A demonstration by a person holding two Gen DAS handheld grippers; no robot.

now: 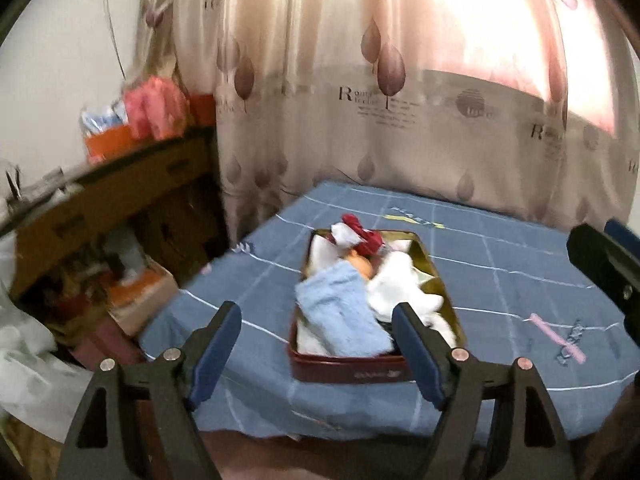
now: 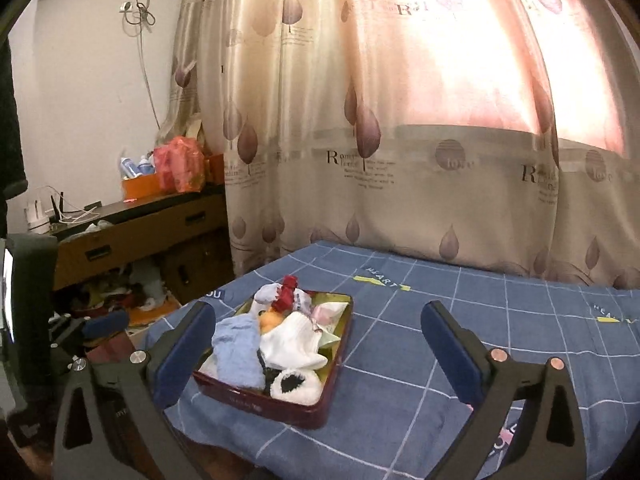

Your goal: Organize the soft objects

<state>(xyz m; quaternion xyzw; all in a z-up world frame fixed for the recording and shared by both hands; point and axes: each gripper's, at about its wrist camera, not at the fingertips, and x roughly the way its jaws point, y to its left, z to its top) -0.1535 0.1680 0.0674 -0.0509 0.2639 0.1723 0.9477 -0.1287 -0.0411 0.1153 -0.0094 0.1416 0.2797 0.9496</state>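
Observation:
A dark red tin (image 1: 352,374) (image 2: 256,400) with a gold inside lies on the blue checked bedsheet (image 2: 440,340). It is heaped with soft things: a light blue cloth (image 1: 344,320) (image 2: 238,348), white socks (image 1: 396,284) (image 2: 296,340), a red piece (image 1: 362,234) (image 2: 288,296), something orange (image 2: 268,320), and a white fluffy piece with a black patch (image 2: 292,386). My left gripper (image 1: 316,312) hangs open above the tin's near end, with nothing between its pads. My right gripper (image 2: 319,311) is wide open and empty, just right of the tin; one of its fingers (image 1: 600,264) shows at the right edge of the left wrist view.
A pink strip (image 1: 556,336) lies on the sheet right of the tin. A brown desk (image 2: 140,236) stands left of the bed, with an orange box (image 2: 140,188) and red bags on top and clutter underneath. A leaf-print curtain (image 2: 400,160) hangs behind the bed.

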